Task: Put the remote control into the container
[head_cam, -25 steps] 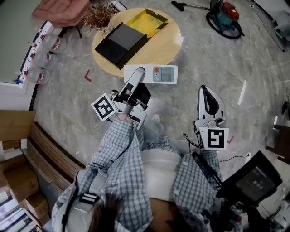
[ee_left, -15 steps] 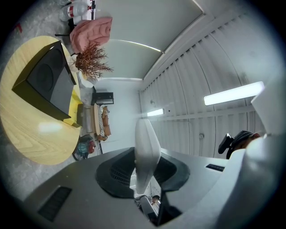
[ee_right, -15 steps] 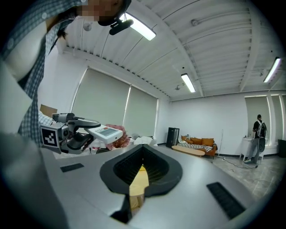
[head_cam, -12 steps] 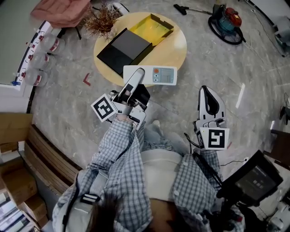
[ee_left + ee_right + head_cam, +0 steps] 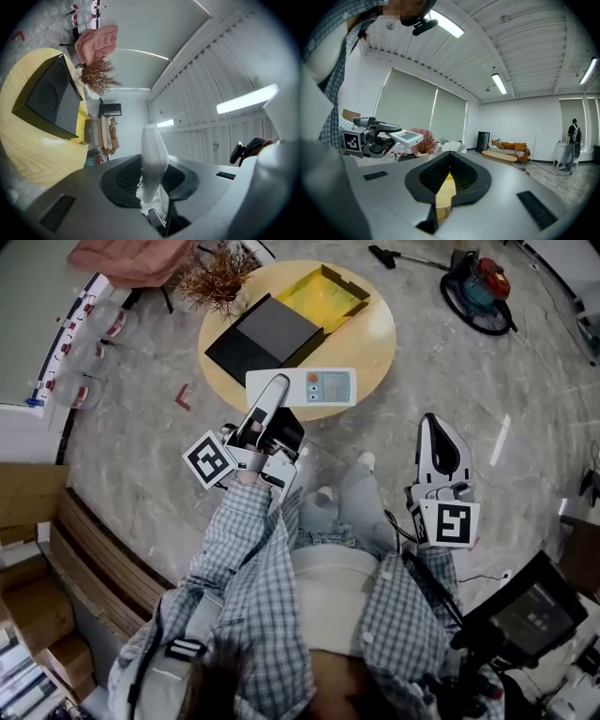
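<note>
While the left gripper (image 5: 274, 388) is clamping the one white remote control (image 5: 314, 387) by its end, it's holding it in the air over the near edge of the single round table (image 5: 367, 345) — not inside anything yet. Two boxes are sitting on that table: one black container (image 5: 265, 334) and one yellow box (image 5: 325, 294) just beside it. The right gripper (image 5: 434, 426) is hanging off to the side, jaws pressed together, carrying nothing. One dried plant (image 5: 217, 276) is standing just beside the table.
</note>
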Action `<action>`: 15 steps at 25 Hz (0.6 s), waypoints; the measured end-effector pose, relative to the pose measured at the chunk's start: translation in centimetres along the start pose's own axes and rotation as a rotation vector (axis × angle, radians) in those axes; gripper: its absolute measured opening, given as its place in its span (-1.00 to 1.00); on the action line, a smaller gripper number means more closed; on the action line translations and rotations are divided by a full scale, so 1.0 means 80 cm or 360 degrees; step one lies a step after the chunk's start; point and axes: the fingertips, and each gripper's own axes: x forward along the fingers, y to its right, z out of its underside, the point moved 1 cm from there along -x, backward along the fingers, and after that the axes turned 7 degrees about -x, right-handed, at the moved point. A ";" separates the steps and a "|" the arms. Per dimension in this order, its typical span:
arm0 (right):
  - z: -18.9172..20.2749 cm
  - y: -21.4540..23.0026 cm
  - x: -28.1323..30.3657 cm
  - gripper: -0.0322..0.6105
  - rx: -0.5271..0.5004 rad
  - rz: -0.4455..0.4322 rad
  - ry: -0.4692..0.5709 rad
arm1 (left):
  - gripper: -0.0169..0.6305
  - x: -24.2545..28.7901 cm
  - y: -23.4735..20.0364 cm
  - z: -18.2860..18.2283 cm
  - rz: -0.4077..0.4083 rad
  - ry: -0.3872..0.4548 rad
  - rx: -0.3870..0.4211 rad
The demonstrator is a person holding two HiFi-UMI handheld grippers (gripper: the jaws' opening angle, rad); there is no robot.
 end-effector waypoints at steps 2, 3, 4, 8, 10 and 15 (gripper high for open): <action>0.003 0.004 0.004 -0.89 0.0001 0.0004 -0.0003 | -0.65 0.001 0.001 -0.003 -0.0002 0.0002 0.0007; 0.003 0.006 0.007 -0.89 -0.0004 0.0000 0.0000 | -0.65 0.001 0.001 -0.004 -0.0007 -0.0004 0.0018; 0.002 0.007 0.011 -0.89 -0.0011 -0.0008 0.0004 | -0.65 0.002 0.000 -0.006 -0.0013 -0.0010 0.0033; 0.006 0.017 0.034 -0.89 -0.0032 -0.0052 0.0009 | -0.65 0.012 -0.009 -0.017 -0.0031 0.0017 0.0072; 0.009 0.022 0.047 -0.89 -0.0024 -0.0078 0.0015 | -0.65 0.016 -0.015 -0.022 -0.0038 0.0058 0.0056; 0.016 0.031 0.078 -0.89 -0.0012 -0.0154 0.0024 | -0.65 0.037 -0.028 -0.028 -0.0054 0.0107 0.0059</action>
